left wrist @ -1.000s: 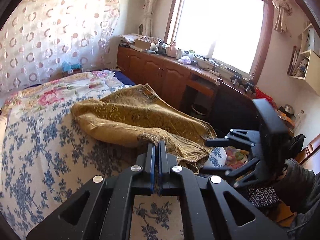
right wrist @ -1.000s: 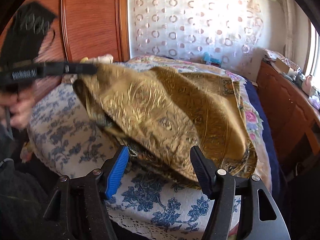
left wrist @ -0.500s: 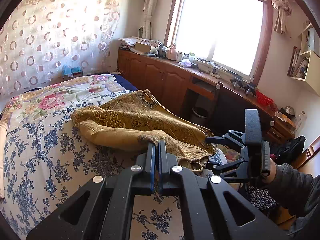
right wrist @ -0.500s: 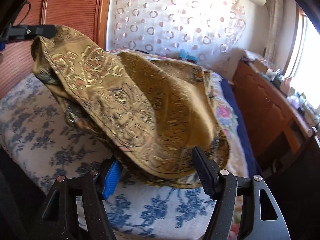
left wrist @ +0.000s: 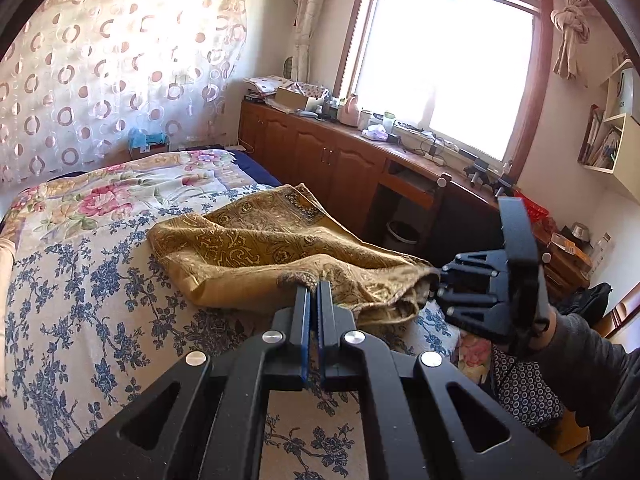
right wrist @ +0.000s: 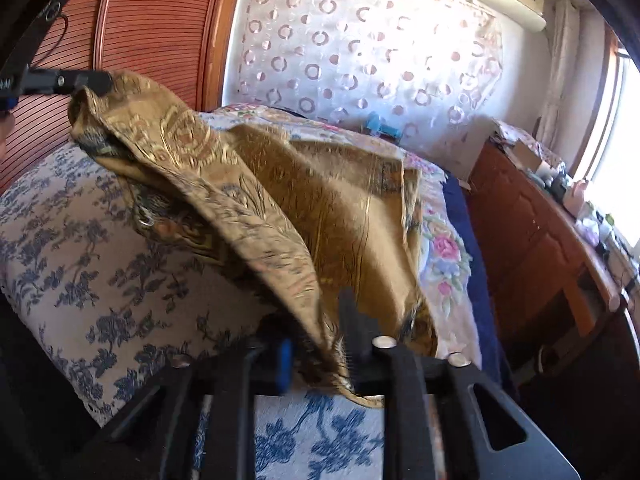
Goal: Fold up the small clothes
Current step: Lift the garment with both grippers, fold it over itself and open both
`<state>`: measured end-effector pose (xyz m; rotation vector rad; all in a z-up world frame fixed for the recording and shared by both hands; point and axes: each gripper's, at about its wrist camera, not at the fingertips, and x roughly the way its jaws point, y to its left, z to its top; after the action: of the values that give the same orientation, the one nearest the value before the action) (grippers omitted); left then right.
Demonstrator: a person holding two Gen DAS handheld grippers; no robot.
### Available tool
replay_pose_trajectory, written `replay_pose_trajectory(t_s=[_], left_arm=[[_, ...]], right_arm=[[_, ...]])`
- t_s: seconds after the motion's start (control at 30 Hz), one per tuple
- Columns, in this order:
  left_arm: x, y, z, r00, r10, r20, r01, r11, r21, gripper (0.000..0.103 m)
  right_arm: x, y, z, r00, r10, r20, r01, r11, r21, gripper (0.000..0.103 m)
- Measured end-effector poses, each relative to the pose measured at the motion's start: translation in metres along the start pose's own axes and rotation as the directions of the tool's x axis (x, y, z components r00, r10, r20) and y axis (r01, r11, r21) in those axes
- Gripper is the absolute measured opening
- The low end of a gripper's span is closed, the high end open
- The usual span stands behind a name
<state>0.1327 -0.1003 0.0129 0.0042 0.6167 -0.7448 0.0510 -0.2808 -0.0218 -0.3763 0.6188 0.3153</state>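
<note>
A gold patterned cloth (left wrist: 280, 252) lies partly folded on the bed with the blue-flowered sheet (left wrist: 80, 300). My left gripper (left wrist: 314, 286) is shut on a near corner of the cloth and holds it lifted. In the right wrist view the cloth (right wrist: 280, 200) drapes from that lifted corner at upper left, where the left gripper (right wrist: 86, 80) shows, down to my right gripper (right wrist: 320, 332). The right gripper's jaws have closed on the cloth's other near corner. It also shows in the left wrist view (left wrist: 438, 280) at the cloth's right end.
A wooden cabinet counter (left wrist: 340, 148) with clutter runs under the window along the bed's right side. A wooden wardrobe (right wrist: 132, 32) stands behind the bed's left side. A floral quilt (left wrist: 120, 188) covers the far end of the bed.
The right gripper's jaws have closed from wide open onto the cloth's corner. The left gripper has held its corner lifted the whole time.
</note>
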Motion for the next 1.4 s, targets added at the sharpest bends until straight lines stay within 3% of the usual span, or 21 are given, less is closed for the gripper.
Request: replay_pose_trajectory(t_s=[0.27, 0.5, 0.67, 0.97, 1.03, 1.2, 1.27, 1.4], left_arm=[[-0.001, 0.018, 0.022, 0.999, 0.030, 0.044, -0.029, 0.999, -0.020, 0.004], [0.022, 0.056, 0.050, 0.992, 0.118, 0.041, -0.115, 0.992, -0.061, 0.004], [0.048, 0.089, 0.059, 0.987, 0.158, -0.004, -0.158, 0.983, -0.090, 0.005], [0.089, 0.128, 0.059, 0.976, 0.194, -0.100, -0.202, 0.977, -0.073, 0.020], [0.097, 0.136, 0.058, 0.977, 0.178, -0.117, -0.189, 0.978, -0.087, 0.029], [0.098, 0.146, 0.062, 0.984, 0.151, -0.095, -0.162, 0.979, -0.124, 0.031], [0.092, 0.148, 0.065, 0.989, 0.131, -0.062, -0.138, 0.980, -0.143, 0.038], [0.089, 0.153, 0.070, 0.991, 0.127, -0.035, -0.131, 0.979, -0.159, 0.079]], right_arm=[[-0.002, -0.011, 0.051, 0.995, -0.018, 0.097, 0.022, 0.999, -0.048, 0.008], [0.044, -0.016, 0.109, 0.989, -0.005, 0.150, 0.022, 0.994, -0.111, 0.008], [0.098, -0.019, 0.128, 0.991, 0.020, 0.132, -0.003, 0.992, -0.124, 0.008], [0.172, -0.053, 0.160, 0.994, 0.107, 0.028, -0.105, 0.992, -0.065, 0.008], [0.180, -0.059, 0.165, 0.993, 0.113, 0.019, -0.113, 0.993, -0.037, 0.008], [0.203, -0.066, 0.181, 0.991, 0.129, -0.015, -0.130, 0.991, -0.026, 0.008], [0.206, -0.065, 0.180, 0.990, 0.138, -0.026, -0.139, 0.990, -0.029, 0.008], [0.213, -0.066, 0.177, 0.987, 0.156, -0.036, -0.157, 0.987, -0.028, 0.008]])
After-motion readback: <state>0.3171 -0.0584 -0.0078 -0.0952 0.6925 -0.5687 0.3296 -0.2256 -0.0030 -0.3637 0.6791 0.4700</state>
